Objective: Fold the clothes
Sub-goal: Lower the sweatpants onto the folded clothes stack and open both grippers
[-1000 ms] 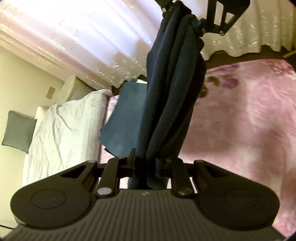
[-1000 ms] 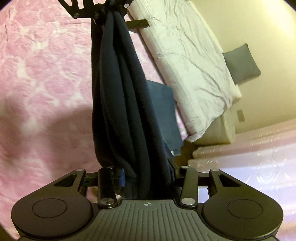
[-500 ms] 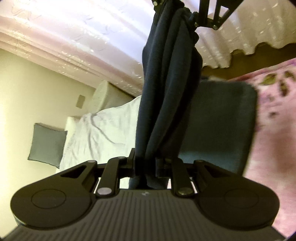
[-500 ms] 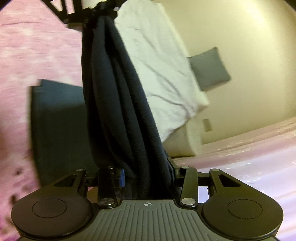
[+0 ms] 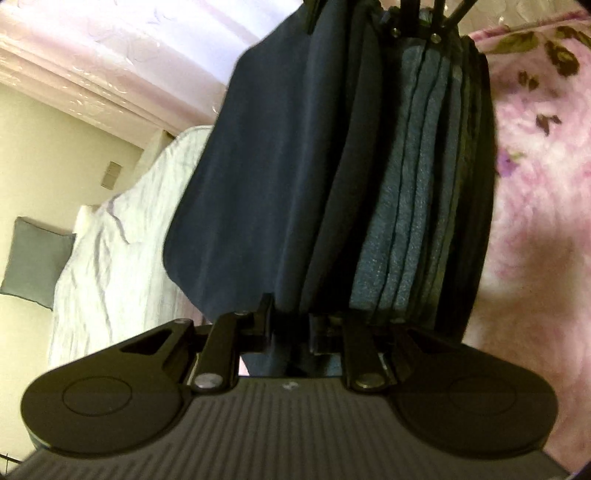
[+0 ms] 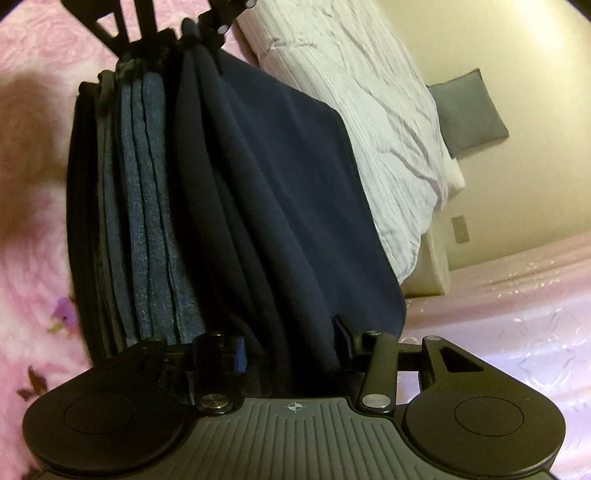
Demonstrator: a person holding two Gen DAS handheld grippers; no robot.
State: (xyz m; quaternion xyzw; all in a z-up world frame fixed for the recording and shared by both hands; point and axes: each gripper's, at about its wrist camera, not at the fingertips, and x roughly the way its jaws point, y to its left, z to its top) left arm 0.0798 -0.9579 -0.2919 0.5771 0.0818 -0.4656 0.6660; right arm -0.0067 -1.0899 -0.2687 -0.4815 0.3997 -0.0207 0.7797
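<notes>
A folded dark navy garment (image 5: 266, 192) is stretched between my two grippers. My left gripper (image 5: 290, 326) is shut on one end of it. My right gripper (image 6: 288, 350) is shut on the other end (image 6: 280, 206). Each gripper shows at the top of the other's view, the right gripper in the left wrist view (image 5: 413, 22) and the left gripper in the right wrist view (image 6: 166, 40). The garment lies against a stack of folded blue and dark clothes (image 5: 417, 206), also seen in the right wrist view (image 6: 144, 206), on the pink flowered bedspread (image 5: 535, 177).
A white wrinkled quilt (image 5: 110, 251) lies beside the stack, also in the right wrist view (image 6: 369, 110). A grey cushion (image 6: 469, 110) leans on the cream wall. A pale pink curtain (image 5: 129, 55) hangs behind. The bedspread (image 6: 33, 184) spreads past the stack.
Both grippers have moved with the navy garment toward the stack of folded clothes, which now fills the view right beside it. The garment has spread wider against the stack.
</notes>
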